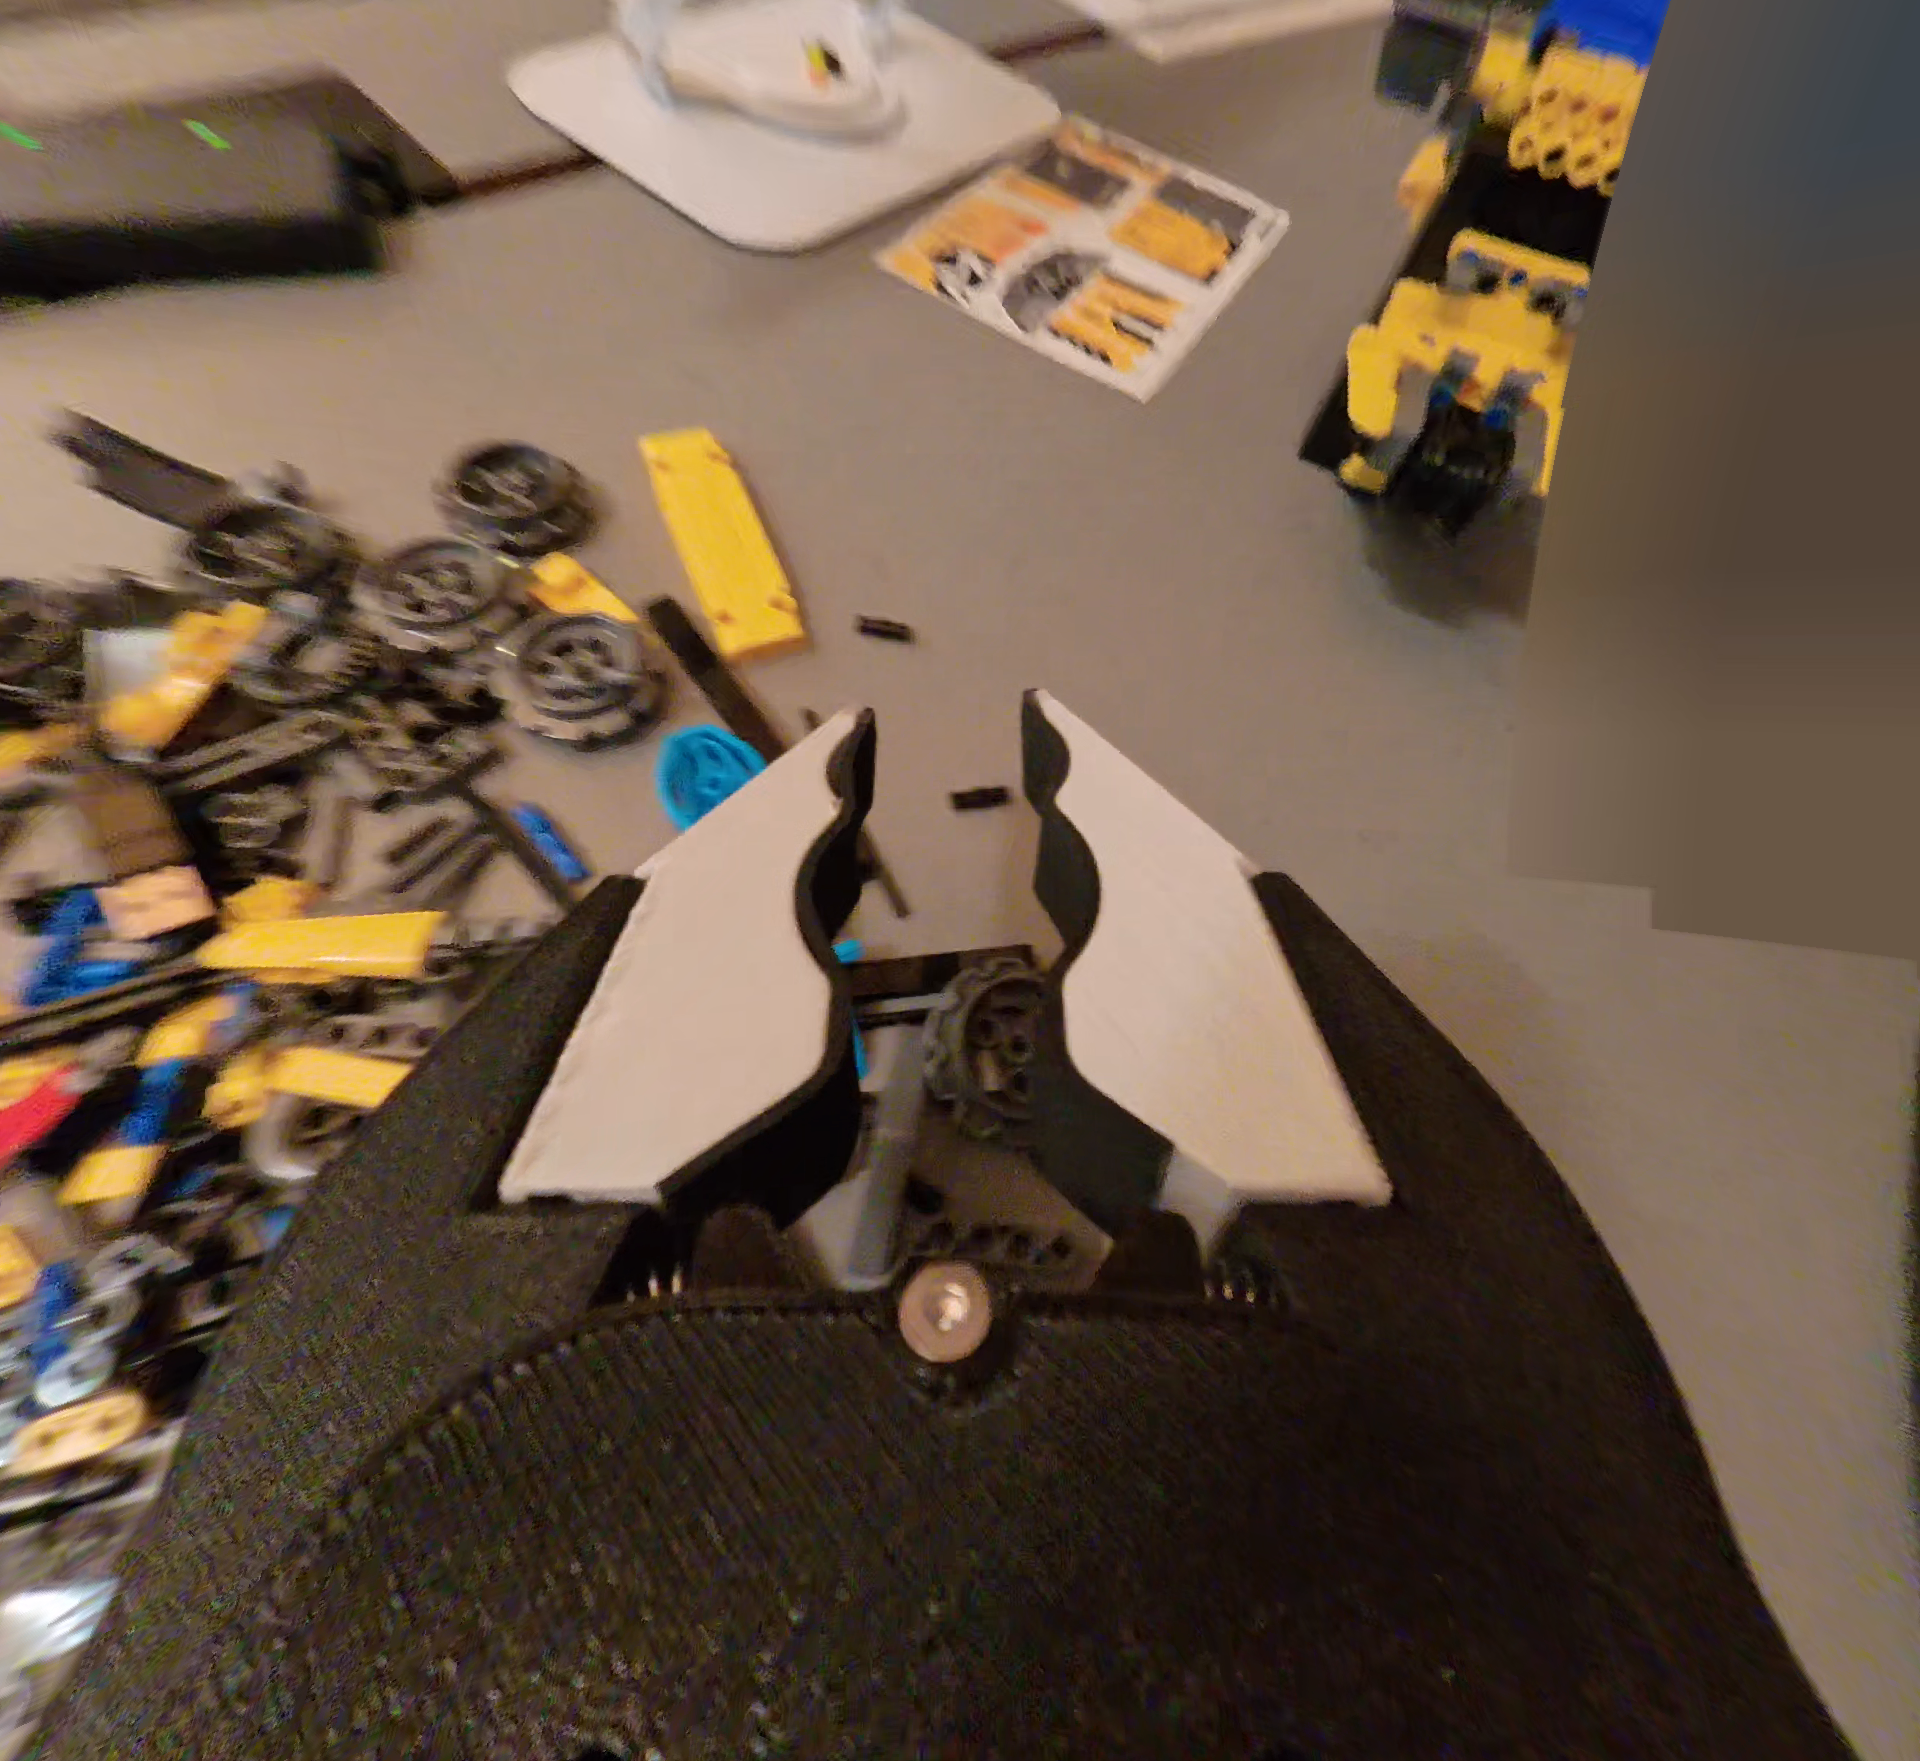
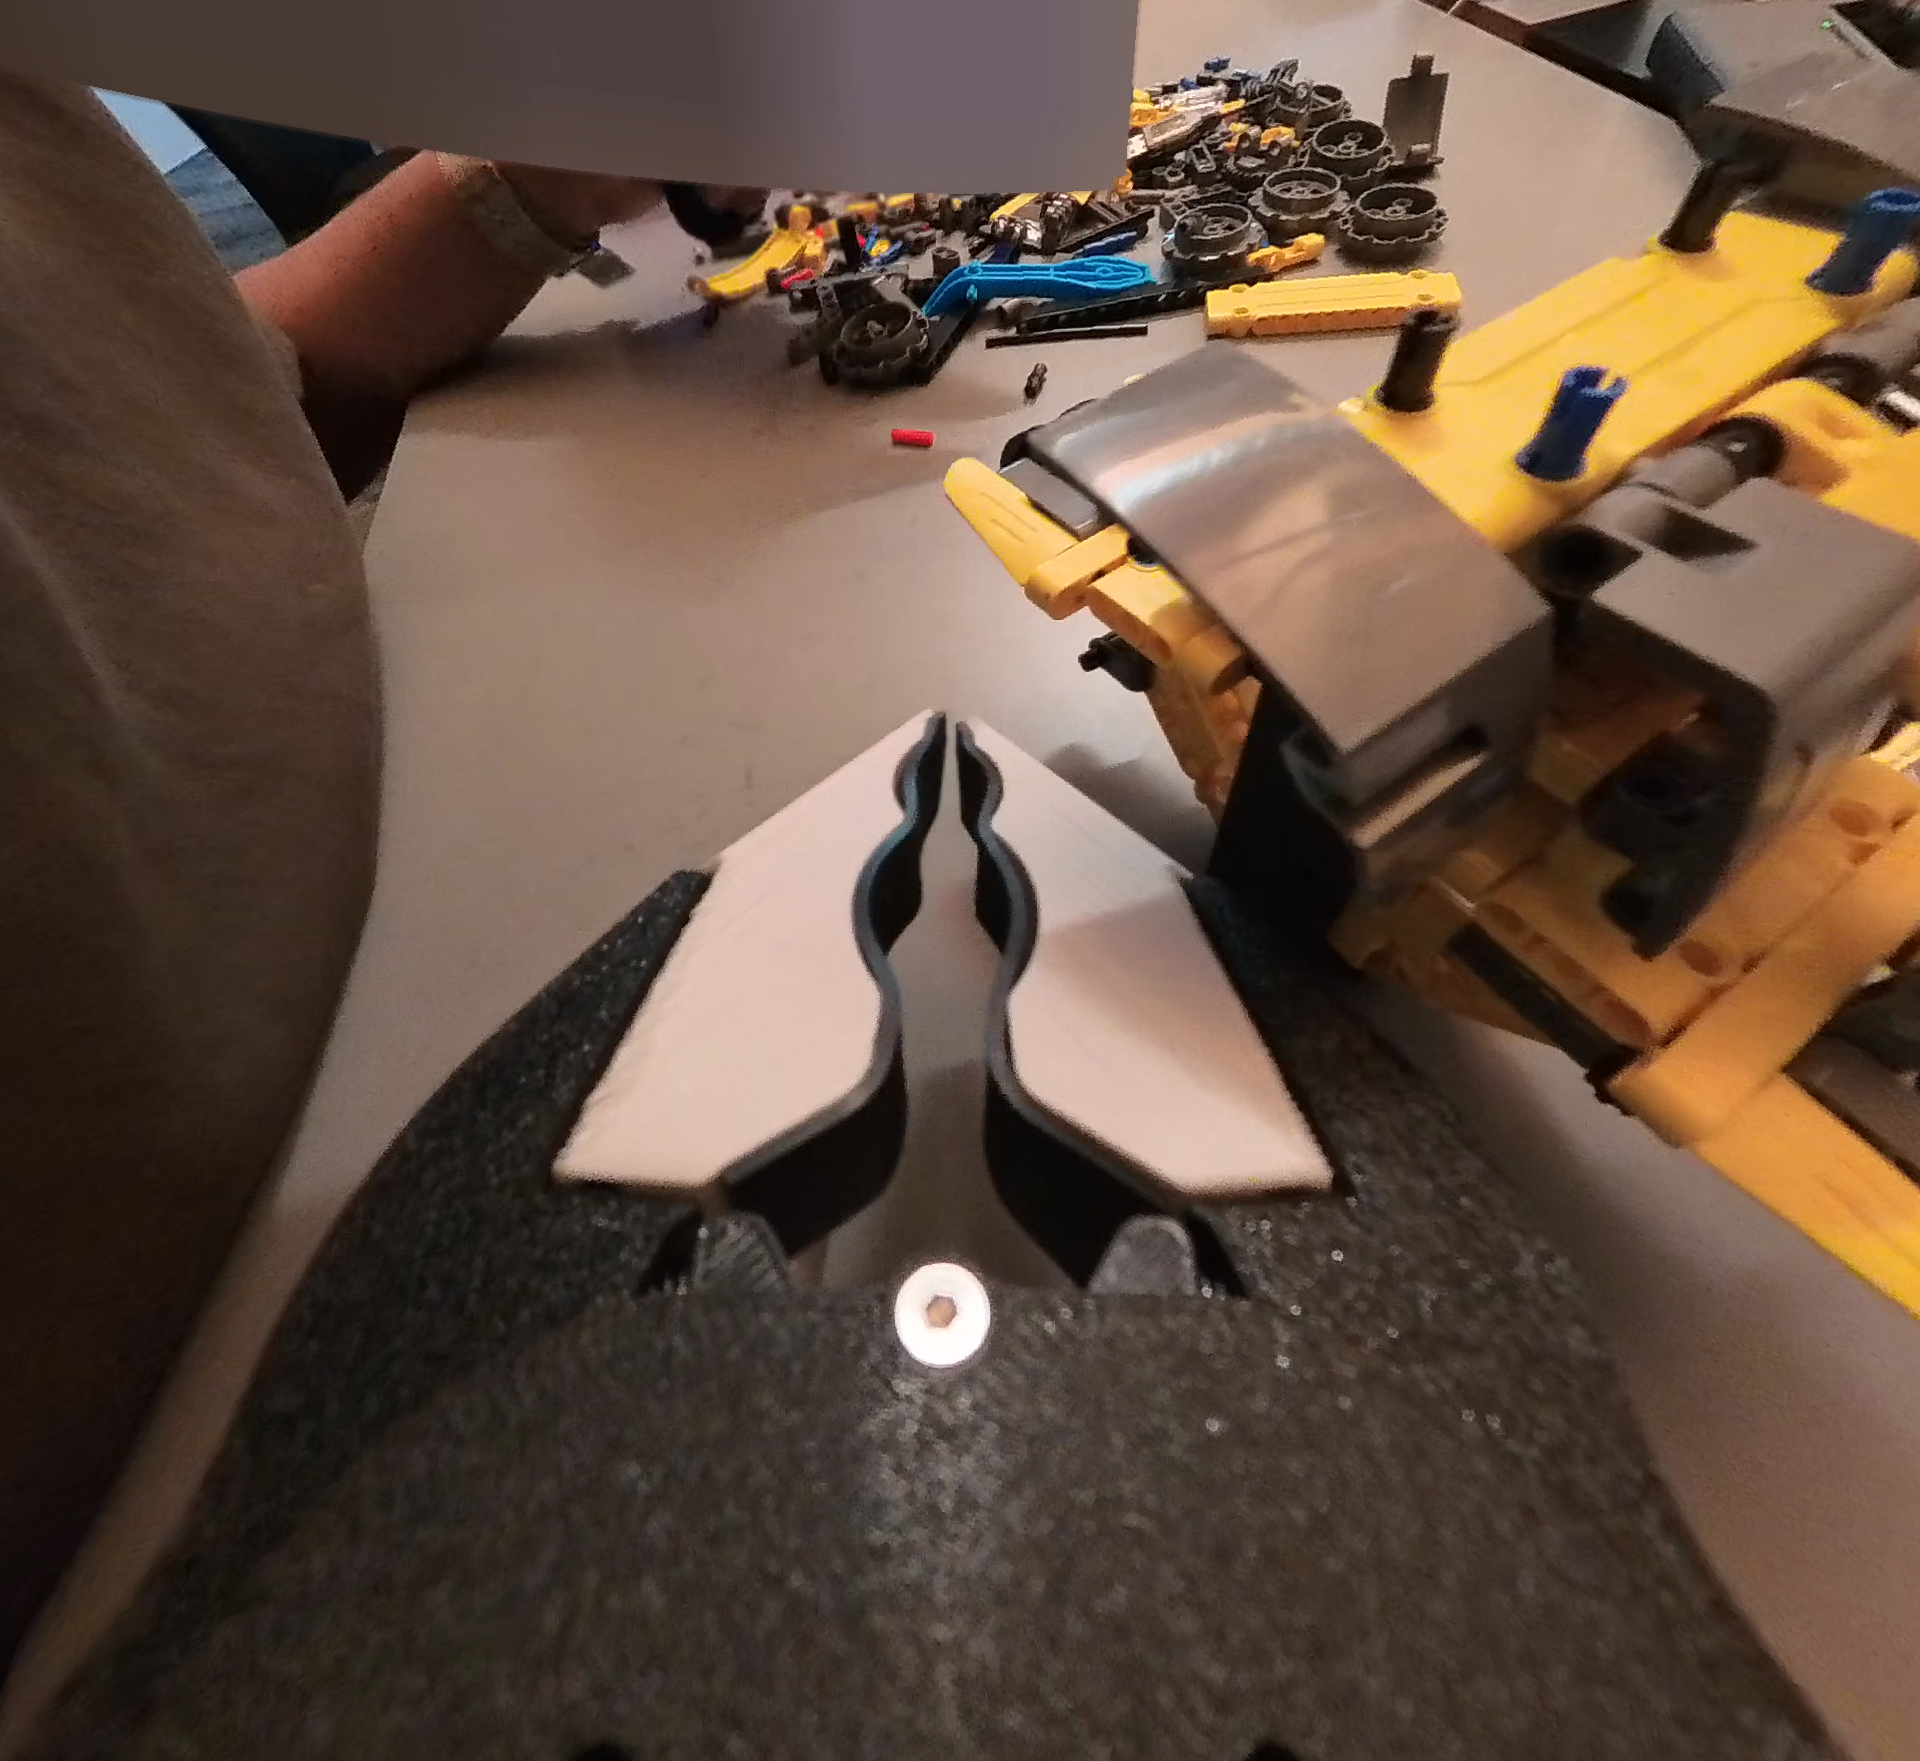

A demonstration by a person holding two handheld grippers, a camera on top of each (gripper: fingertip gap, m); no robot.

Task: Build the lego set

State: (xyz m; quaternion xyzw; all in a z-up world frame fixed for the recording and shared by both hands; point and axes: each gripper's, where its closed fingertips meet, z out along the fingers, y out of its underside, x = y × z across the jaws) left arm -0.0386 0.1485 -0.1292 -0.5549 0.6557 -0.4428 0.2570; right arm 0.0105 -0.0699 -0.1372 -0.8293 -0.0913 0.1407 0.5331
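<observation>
My left gripper (image 1: 948,724) is open and hovers low over the grey table (image 1: 1143,620) at the right edge of a pile of black, yellow and blue building-toy parts (image 1: 260,776). A dark grey gear (image 1: 987,1036) on a black beam shows between the finger bases; I cannot tell if the jaws touch it. A small black pin (image 1: 979,798) lies just past the tips. My right gripper (image 2: 945,724) is shut and empty. It sits just left of a yellow and grey brick-built vehicle (image 2: 1455,672).
A yellow panel (image 1: 720,556), black wheels (image 1: 577,662) and a blue round part (image 1: 707,771) lie by the pile. A printed sheet (image 1: 1091,257), a white stand base (image 1: 779,122) and a black box (image 1: 177,184) stand farther back. A person's arm (image 2: 416,288) rests at the left. There is about 25 cm between the tips of the two grippers. My right tips are about 20 cm from the small black pin (image 1: 979,798), my left tips only 7 cm. My right wrist view (image 2: 1039,381) looks at it from another angle.
</observation>
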